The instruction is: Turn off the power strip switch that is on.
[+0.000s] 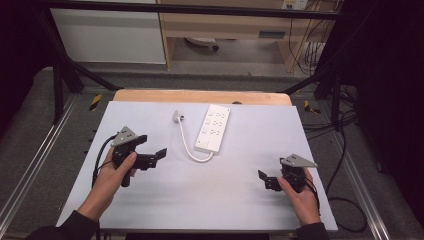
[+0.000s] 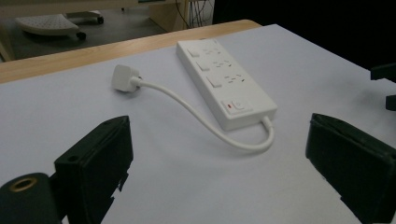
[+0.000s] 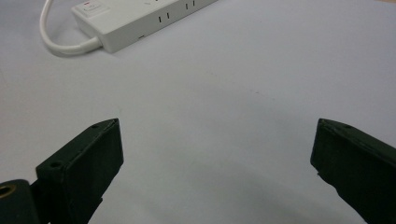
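While both grippers sat wide apart and empty, the power strip [image 1: 213, 128] lay ahead between them, nearer the left.
Left gripper [image 1: 161, 154] pointed right toward the plug [image 1: 177, 116] and cord [image 1: 190, 148]; the strip's long axis ran away from the person, switch end nearest. Right gripper [image 1: 262, 176] was well apart from it, pointing left.
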